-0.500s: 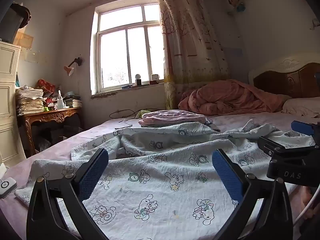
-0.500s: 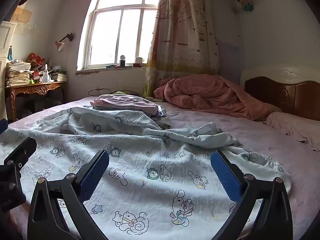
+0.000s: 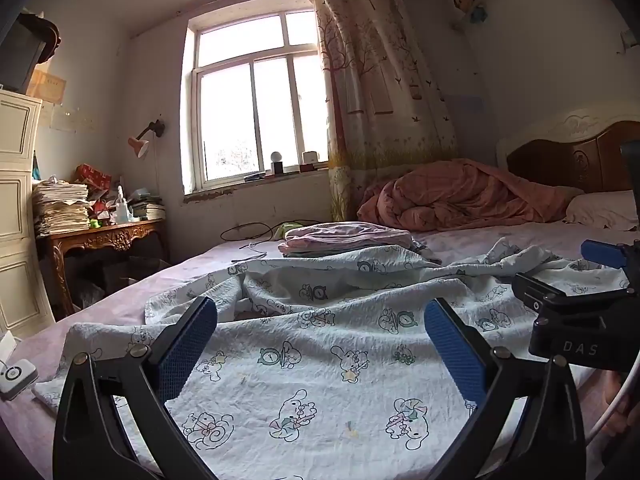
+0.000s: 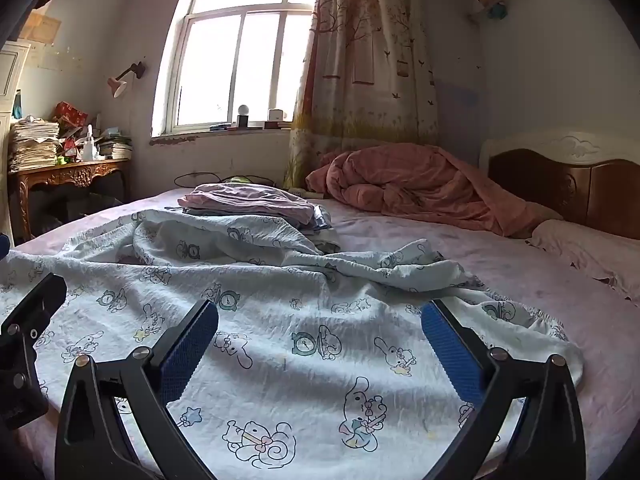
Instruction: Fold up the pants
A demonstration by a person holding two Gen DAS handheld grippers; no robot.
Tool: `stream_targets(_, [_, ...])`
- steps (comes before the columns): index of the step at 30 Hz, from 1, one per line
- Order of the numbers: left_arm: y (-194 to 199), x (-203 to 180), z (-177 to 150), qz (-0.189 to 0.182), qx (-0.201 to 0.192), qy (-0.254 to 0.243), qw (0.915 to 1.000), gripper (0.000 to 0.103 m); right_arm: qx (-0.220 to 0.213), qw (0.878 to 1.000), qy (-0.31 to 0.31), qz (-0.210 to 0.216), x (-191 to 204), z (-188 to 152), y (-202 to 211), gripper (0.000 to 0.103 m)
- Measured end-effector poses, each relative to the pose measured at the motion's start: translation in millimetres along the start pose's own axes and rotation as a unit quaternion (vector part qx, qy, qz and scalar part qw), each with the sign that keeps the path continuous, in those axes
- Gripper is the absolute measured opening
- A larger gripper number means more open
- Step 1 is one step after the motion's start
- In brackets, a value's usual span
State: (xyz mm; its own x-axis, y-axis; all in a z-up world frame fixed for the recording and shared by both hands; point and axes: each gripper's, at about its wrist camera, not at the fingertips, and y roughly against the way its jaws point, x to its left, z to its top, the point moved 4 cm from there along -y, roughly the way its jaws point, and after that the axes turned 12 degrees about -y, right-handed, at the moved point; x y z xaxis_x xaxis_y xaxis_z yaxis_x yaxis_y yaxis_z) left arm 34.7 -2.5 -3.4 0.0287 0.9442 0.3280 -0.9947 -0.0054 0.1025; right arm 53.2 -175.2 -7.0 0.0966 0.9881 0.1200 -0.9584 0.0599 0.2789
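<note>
Pants of pale blue crinkled cotton printed with cartoon animals [image 3: 320,360] lay rumpled across the lower half of both frames, on the lilac-sheeted bed [image 4: 540,280]. We held our left tool [image 3: 320,344] and right tool [image 4: 320,340] above them, both spread wide and empty. We judged that a pinch on a ridge could catch several layers and fold wrinkles in. We saw no containers; a folded pink clothes stack [image 4: 248,200] sat centre-frame behind.

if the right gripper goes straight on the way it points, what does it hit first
Probably the pants: the open right gripper points slightly down over them with nothing between, though depth is hard to judge.
</note>
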Motion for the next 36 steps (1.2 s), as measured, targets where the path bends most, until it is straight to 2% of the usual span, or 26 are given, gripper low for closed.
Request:
stream_targets(7, [0.8, -1.8, -0.8, -0.001, 0.002, 0.001, 1.0, 0.103, -0.012, 1.0, 0.022, -0.005, 8.9, 1.4, 4.0, 0.102])
stream_targets(20, [-3.5, 10.0, -3.9, -0.002, 0.012, 0.025, 0.9996, 0.103, -0.013, 1.0, 0.015, -0.002, 9.0, 1.6, 6.2, 0.102])
stream_targets(28, [4.0, 14.5, -1.8, 0.004, -0.006, 0.034, 0.9994, 0.103, -0.012, 1.0, 0.013, -0.001, 7.3, 2.4, 5.1, 0.102])
stream_targets(36, [-2.2, 26.1, -7.1, 0.0, 0.012, 0.065, 0.9978, 0.103, -0.011, 1.0, 0.008, -0.001, 5.4, 3.4, 5.8, 0.102])
